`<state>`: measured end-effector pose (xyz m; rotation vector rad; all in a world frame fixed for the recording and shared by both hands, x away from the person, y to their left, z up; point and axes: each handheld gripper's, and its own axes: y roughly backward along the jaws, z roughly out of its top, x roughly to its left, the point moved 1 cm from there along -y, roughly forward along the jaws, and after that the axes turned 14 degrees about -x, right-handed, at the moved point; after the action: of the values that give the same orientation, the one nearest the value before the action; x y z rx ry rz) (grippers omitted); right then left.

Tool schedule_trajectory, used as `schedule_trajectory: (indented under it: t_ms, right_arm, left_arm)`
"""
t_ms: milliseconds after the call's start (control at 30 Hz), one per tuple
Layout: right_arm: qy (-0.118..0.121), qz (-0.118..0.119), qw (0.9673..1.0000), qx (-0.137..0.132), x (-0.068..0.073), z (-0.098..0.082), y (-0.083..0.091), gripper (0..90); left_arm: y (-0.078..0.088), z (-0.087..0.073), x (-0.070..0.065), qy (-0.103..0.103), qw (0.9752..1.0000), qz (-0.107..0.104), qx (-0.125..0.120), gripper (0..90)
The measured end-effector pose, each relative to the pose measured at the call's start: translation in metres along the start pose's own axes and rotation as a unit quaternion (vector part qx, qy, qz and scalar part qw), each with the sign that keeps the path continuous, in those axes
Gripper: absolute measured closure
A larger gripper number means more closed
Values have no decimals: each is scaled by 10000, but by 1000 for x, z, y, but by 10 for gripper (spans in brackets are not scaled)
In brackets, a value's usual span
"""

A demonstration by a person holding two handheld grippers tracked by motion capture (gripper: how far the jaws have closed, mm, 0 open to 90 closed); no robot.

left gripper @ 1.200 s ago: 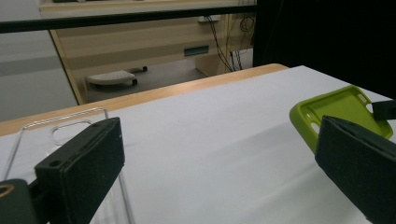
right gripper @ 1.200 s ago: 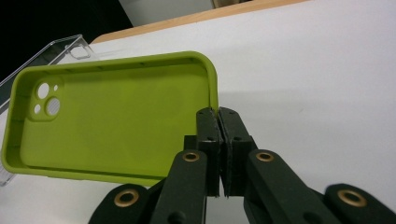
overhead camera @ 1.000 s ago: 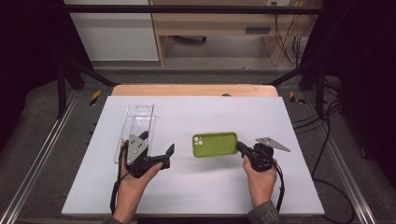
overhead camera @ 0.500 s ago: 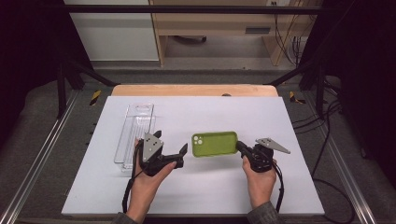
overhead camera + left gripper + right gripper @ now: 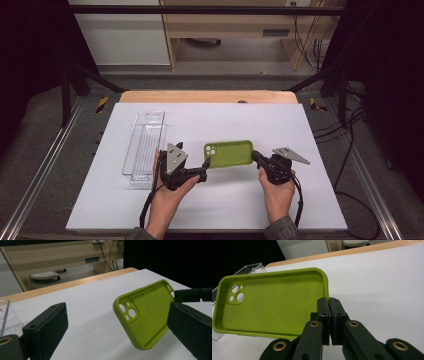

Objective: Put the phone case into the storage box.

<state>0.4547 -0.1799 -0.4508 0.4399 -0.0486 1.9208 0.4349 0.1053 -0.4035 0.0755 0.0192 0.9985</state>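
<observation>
Here your right gripper (image 5: 256, 156) has its fingers clenched on the thin rim of the matte lime-green, round-cornered rubbery phone case (image 5: 228, 153), holding it tilted above the smooth white worktop (image 5: 310, 130). Your left gripper (image 5: 205, 170) is spread wide beside the case's camera-cutout end, near the ribbed clear plastic tray (image 5: 145, 145).

No readable text, label, brand, number or sign anywhere (not on the green phone case (image 5: 229, 153), nor on the clear tray (image 5: 145, 145) beside the left gripper (image 5: 202, 172)).
</observation>
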Motion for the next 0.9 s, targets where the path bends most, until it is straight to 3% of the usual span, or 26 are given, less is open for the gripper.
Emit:
schedule_trajectory:
  t_ms: [433,600,900]
  right_arm:
    - [25,46,10000,-7,2,-1,0,880]
    - [27,45,10000,-34,2,0,1,880]
    - [60,49,10000,-50,3,1,2,879]
  left_arm:
    - [-8,-7,-7,22,10000,-33,91,38]
    - [-13,-11,-6,183,9997,-29,165,46]
    - [-18,-15,-10,275,9992,-47,301,80]
